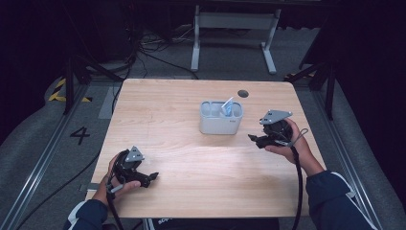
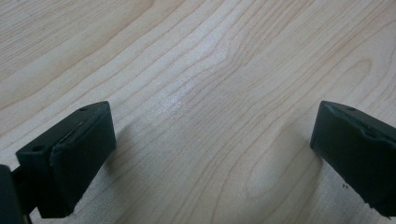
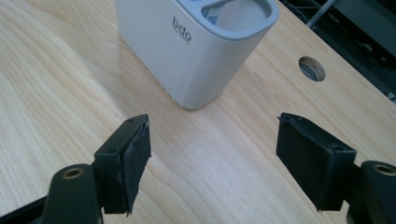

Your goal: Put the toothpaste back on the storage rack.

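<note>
1. The white holder (image 3: 196, 51) reads "bdo" on its side; a "4" (image 1: 79, 135) is marked on the floor.
2. The holder stands mid-bench (image 1: 191, 187), a blue-white packet (image 1: 229, 107) sticking out of it.
3. My right hand-held gripper (image 3: 212, 163) is spread wide, empty, just beside the holder and aimed at it.
4. My left hand-held gripper (image 2: 212, 154) is spread over bare wood, well apart from the holder.

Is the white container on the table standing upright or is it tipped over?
Upright. The white container stands on its base on the table, its opening facing up, with a blue-and-white item sticking out of the top.
</note>
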{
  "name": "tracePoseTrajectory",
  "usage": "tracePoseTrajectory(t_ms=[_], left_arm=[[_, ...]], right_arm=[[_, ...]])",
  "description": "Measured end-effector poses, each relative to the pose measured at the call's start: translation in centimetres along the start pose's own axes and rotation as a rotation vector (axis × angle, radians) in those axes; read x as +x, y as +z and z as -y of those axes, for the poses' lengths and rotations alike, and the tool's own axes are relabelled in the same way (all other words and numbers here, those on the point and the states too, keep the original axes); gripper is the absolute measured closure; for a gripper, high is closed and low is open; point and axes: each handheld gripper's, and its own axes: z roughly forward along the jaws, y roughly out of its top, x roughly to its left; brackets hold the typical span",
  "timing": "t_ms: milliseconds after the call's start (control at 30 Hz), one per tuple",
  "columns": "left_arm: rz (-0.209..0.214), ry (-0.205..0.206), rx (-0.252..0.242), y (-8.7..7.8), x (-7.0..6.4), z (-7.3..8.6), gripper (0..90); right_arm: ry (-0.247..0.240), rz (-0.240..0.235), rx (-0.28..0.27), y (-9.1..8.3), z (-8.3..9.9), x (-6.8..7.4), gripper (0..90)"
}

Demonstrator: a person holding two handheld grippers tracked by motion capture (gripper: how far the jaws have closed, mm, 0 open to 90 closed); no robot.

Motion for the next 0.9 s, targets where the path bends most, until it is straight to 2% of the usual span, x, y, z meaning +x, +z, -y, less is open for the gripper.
tracePoseTrajectory(t_ms=[500,900], left_arm=[[-0.002,0.008,0.001,0.0,0.0,0.0,0.4],[-0.003,0.006,0.0,0.0,0.0,0.0,0.4]], right_arm=[[-0.007,0.004,0.038,-0.4,3.6,0.7,26.8],[0.013,0.006,0.046,-1.0,7.0,1.0,26.4]])
